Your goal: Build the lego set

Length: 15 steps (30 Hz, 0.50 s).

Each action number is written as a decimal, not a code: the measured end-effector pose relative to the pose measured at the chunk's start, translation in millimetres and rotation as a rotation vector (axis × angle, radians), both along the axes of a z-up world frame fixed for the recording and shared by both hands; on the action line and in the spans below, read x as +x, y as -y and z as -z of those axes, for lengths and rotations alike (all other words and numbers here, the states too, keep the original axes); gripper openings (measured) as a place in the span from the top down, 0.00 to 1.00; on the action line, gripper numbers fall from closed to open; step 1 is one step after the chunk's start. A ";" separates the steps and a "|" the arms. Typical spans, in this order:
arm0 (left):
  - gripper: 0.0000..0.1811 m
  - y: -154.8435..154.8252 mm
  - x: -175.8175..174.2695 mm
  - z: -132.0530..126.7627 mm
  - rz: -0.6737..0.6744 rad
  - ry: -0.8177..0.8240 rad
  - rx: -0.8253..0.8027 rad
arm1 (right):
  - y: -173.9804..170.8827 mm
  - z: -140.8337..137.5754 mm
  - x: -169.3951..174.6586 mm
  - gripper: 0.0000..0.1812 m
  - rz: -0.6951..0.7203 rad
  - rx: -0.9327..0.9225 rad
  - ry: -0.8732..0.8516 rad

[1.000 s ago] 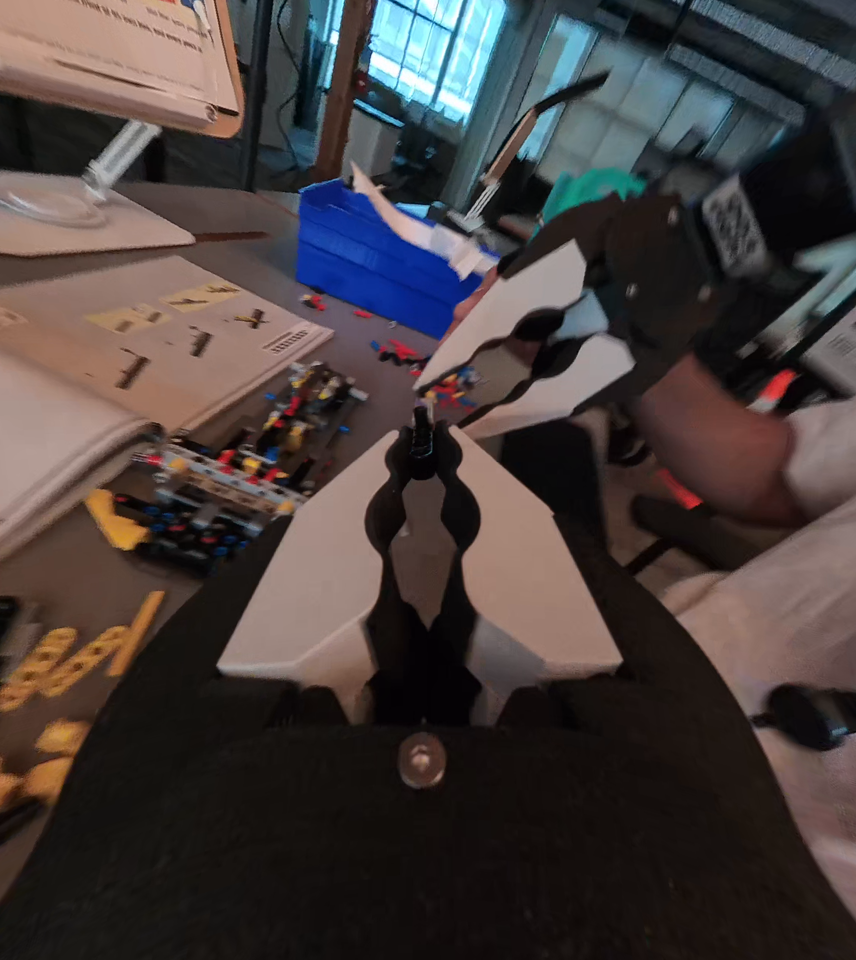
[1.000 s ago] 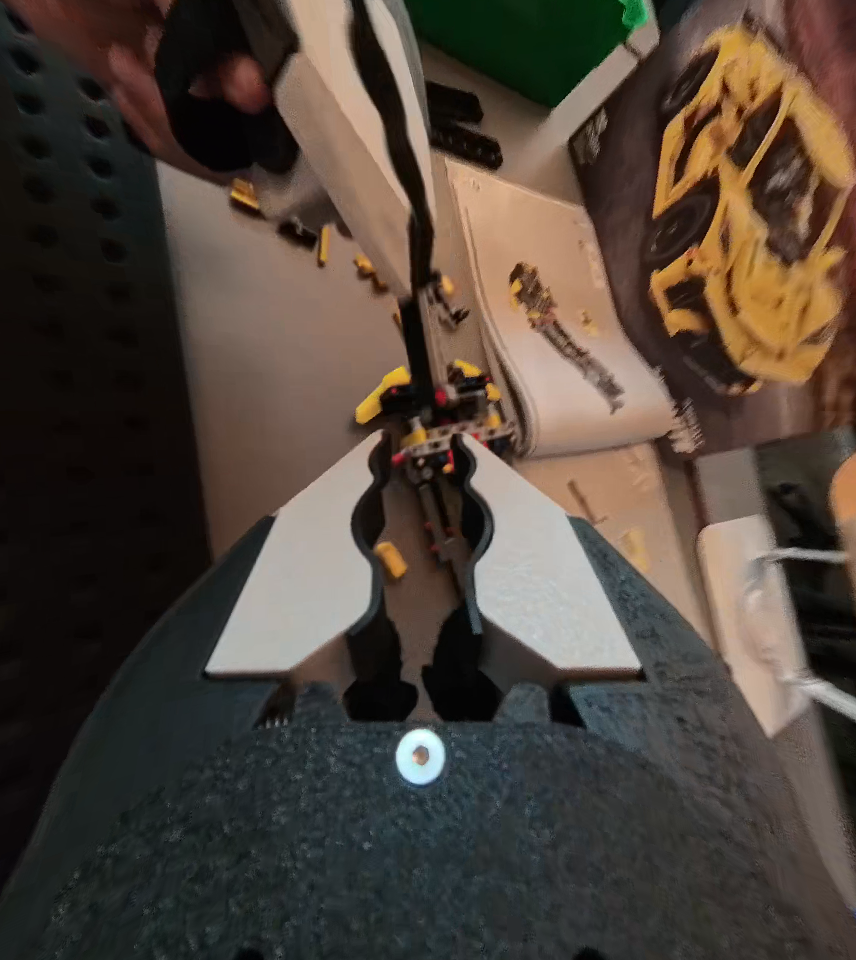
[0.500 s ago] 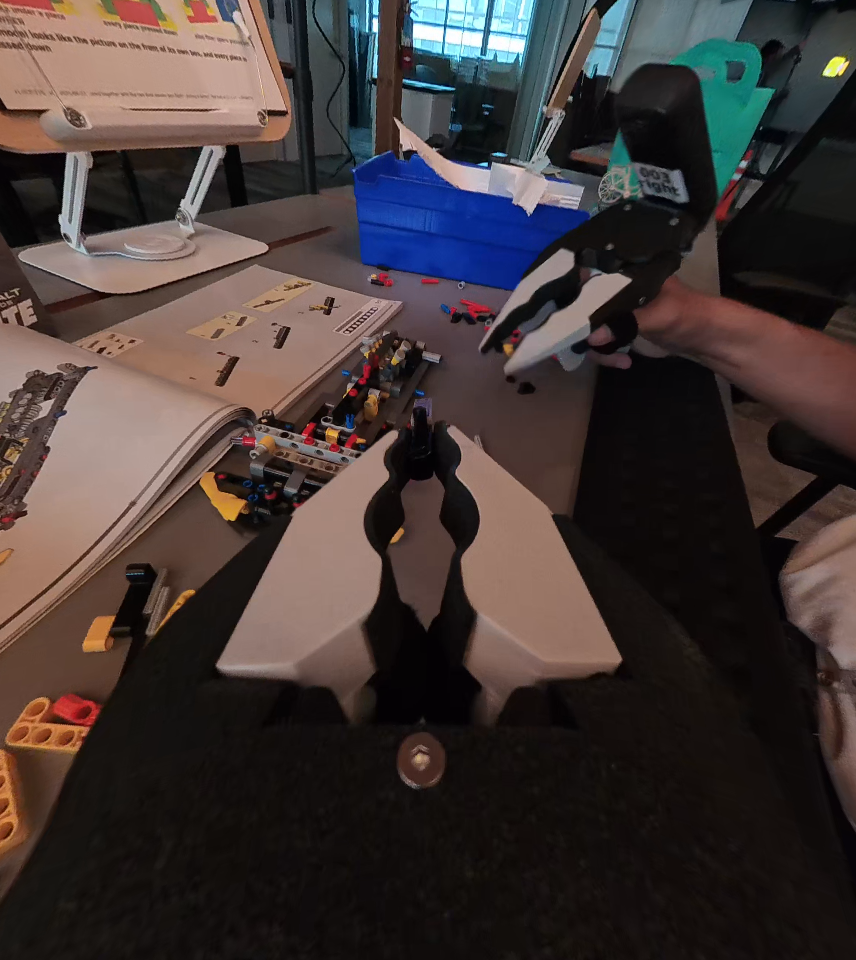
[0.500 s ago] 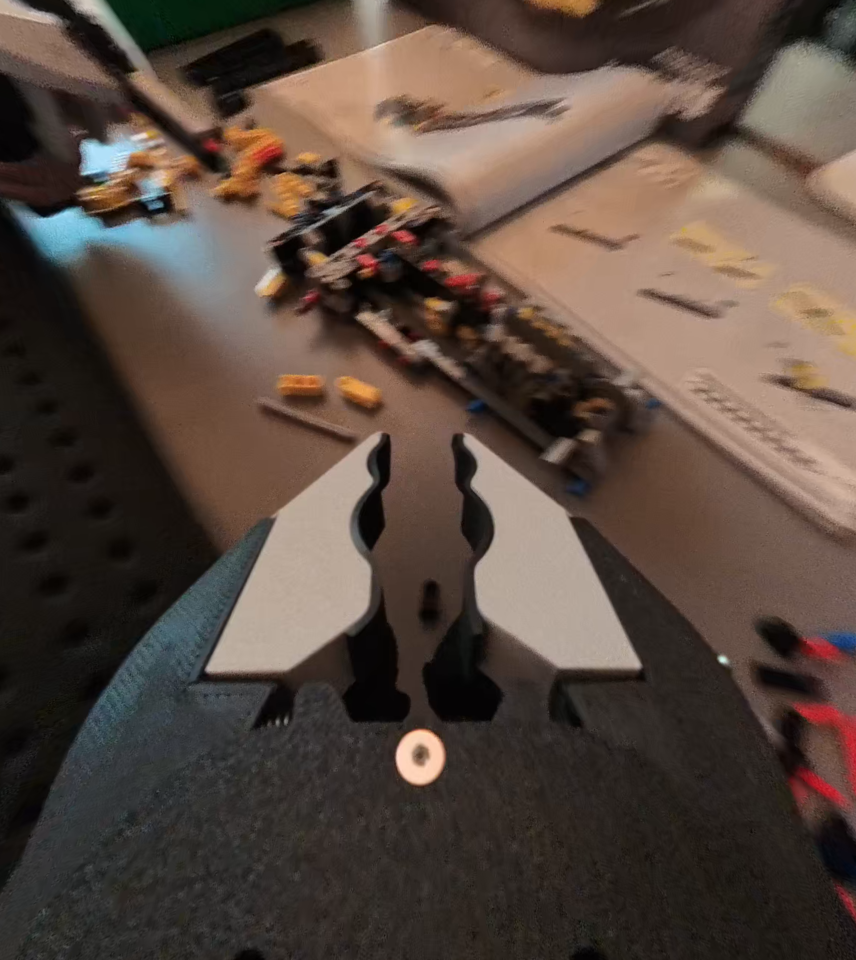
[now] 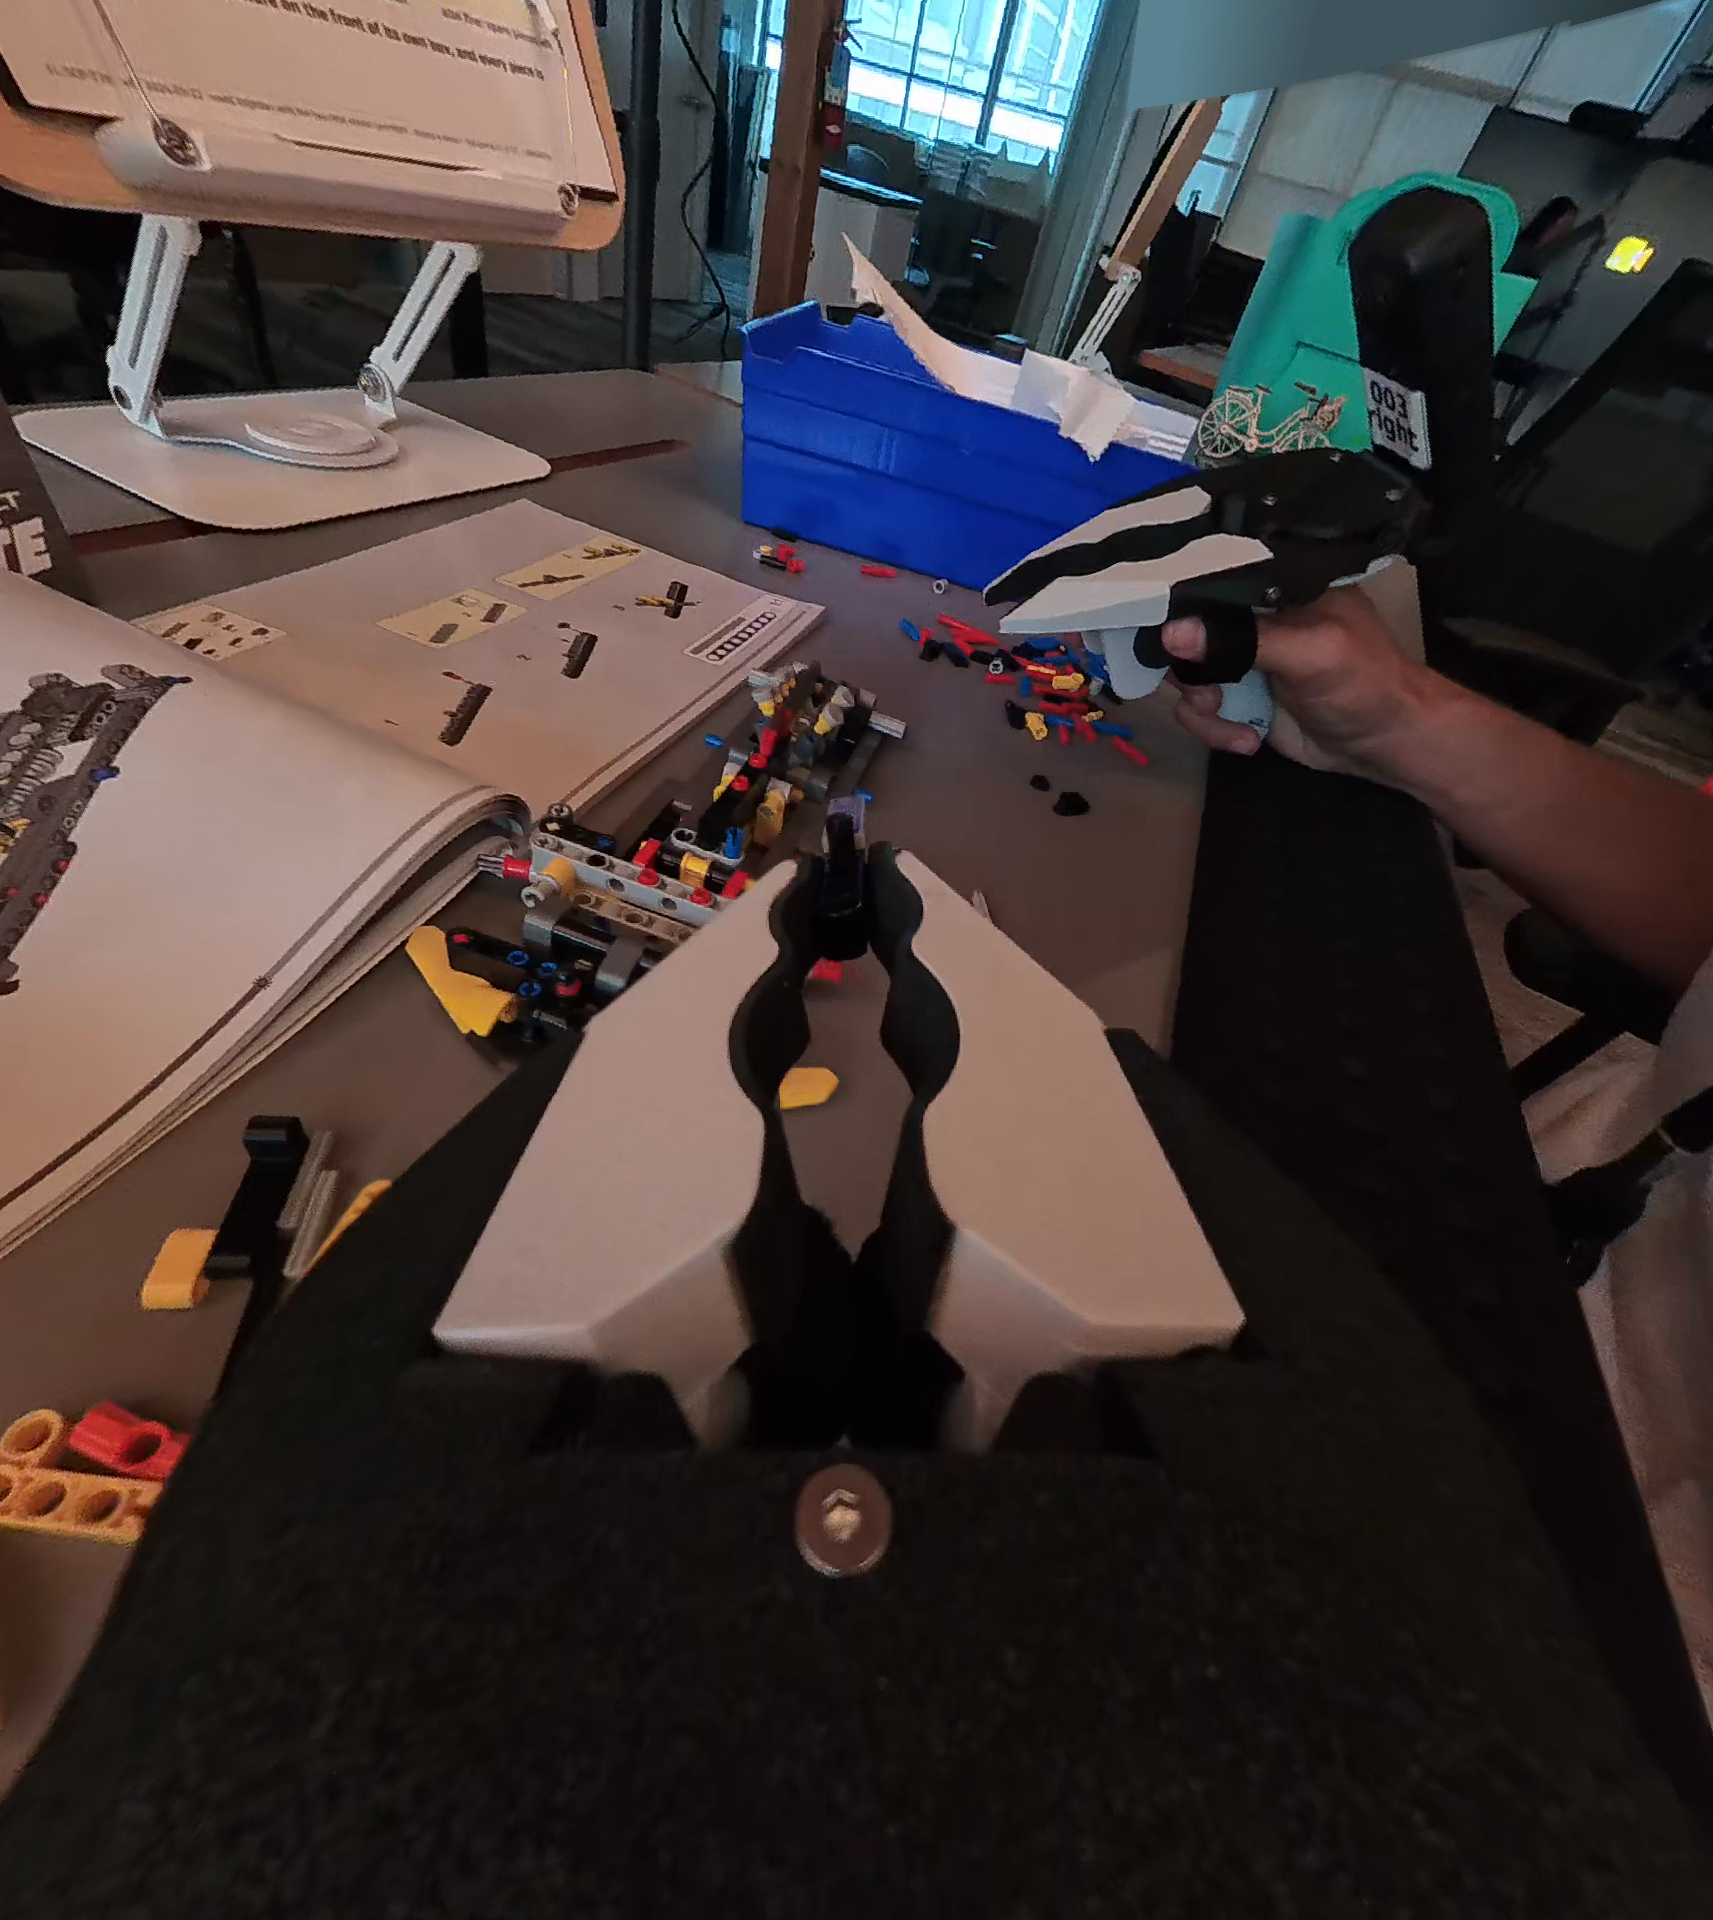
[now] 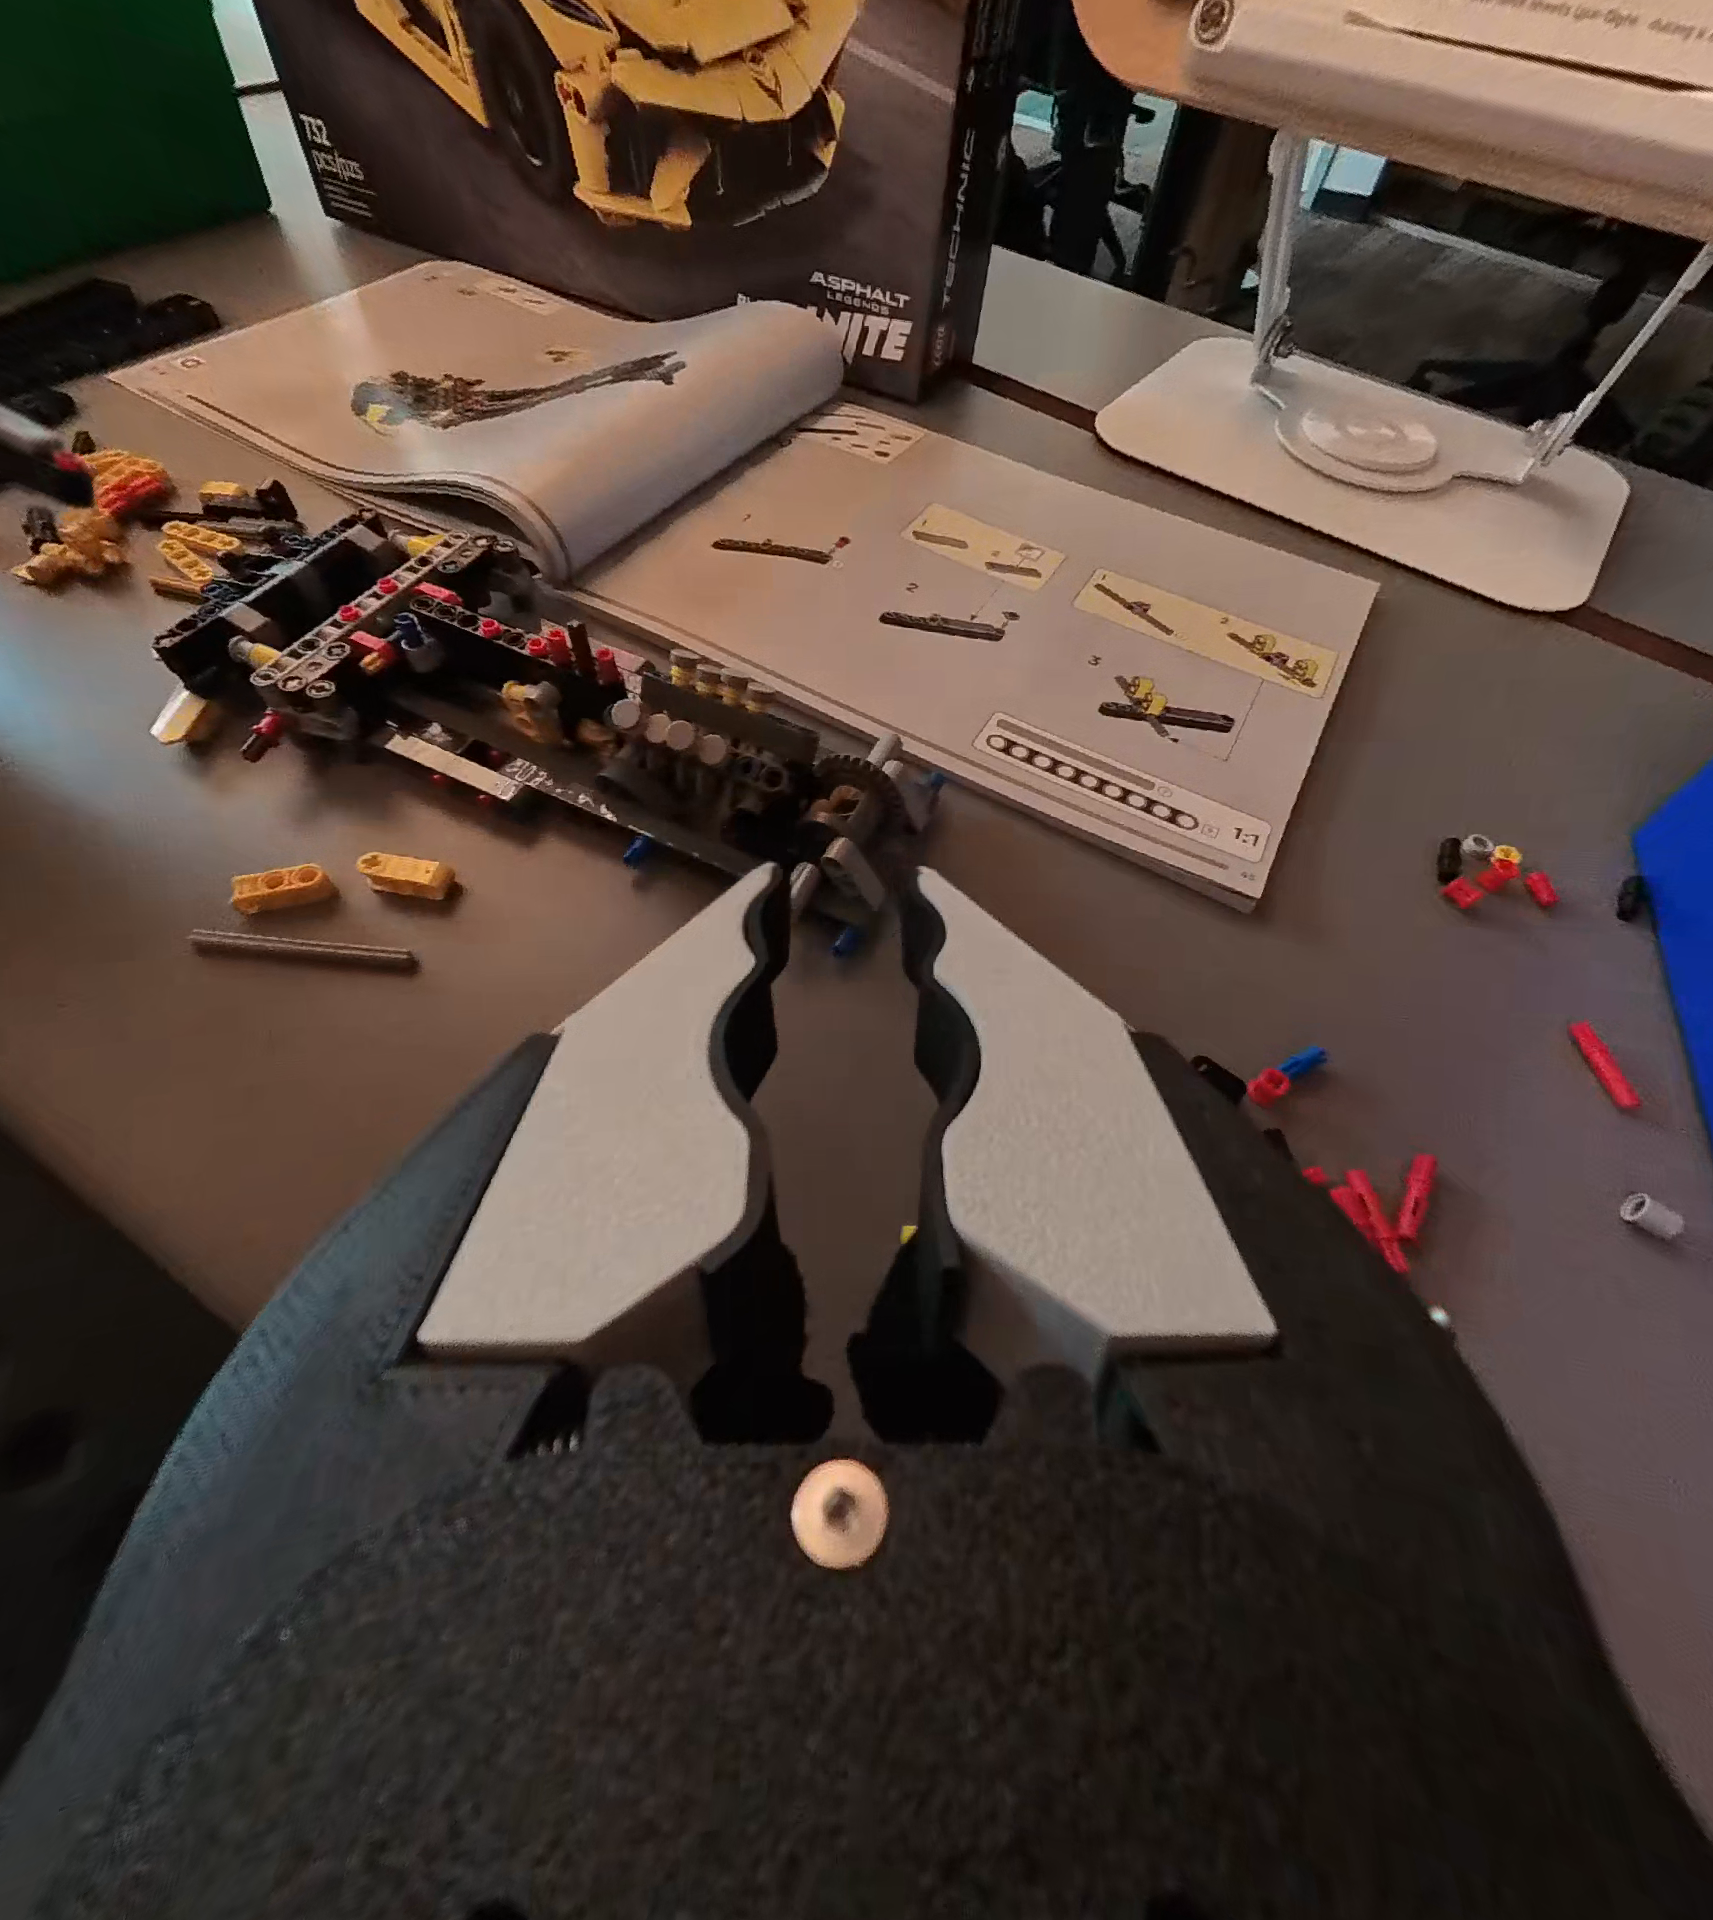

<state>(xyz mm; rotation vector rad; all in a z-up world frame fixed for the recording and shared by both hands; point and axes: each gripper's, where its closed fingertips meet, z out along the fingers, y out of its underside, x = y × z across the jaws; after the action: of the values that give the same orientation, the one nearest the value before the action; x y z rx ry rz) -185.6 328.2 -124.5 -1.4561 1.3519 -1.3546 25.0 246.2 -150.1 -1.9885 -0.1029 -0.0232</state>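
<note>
Grey table (image 6: pixel 1091 997) fills both views, with an open instruction book (image 6: pixel 935 623) and a blue bin (image 5: pixel 893 457) on it. At the very tips of the left gripper (image 5: pixel 844 883), the fingers are pinched almost shut on a small black pin (image 5: pixel 839 871), which stands up between them. The right gripper (image 6: pixel 847 914) has a narrow gap between its fingers and holds nothing.

Just past the left tips lies the half-built car frame (image 5: pixel 727 831), a little to the left and lower down. From the right wrist view the frame (image 6: pixel 519 686) is long, running from far left to close in front, and its near end with a gear and grey axle sits right at the right fingertips. So both grippers are near it, and the right one looks nearest to that end.

The pin probably goes into the frame next, so the left gripper would need to line it up with a hole.

Loose red and blue pins (image 5: pixel 1028 686) lie by the bin. Yellow beams (image 6: pixel 343 883) and a grey rod (image 6: pixel 301 951) lie beside the frame.
</note>
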 end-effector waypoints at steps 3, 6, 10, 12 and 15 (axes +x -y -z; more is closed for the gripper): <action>0.97 -2.8 6.3 -2.0 -0.010 0.005 -0.019 | -1.4 3.6 -1.8 0.88 -0.009 -0.018 0.023; 0.97 -4.9 18.3 2.0 -0.026 -0.017 0.001 | -2.0 8.0 -8.8 0.87 -0.042 -0.039 0.063; 0.97 4.6 43.1 -6.7 0.025 0.009 0.004 | 3.9 0.7 -10.8 0.88 -0.077 -0.028 0.069; 0.96 10.4 53.0 -11.9 0.061 0.027 -0.004 | 19.1 8.7 -14.1 0.90 -0.166 -0.131 0.099; 0.97 16.9 58.0 -12.1 0.092 0.029 0.000 | 48.2 45.0 -21.0 0.85 -0.289 -0.404 0.114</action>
<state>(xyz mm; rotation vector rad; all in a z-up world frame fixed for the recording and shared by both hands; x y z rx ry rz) -127.6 311.4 -112.4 -1.3836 1.4155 -1.4281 4.0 198.0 -195.1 -2.3553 -0.5011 0.0771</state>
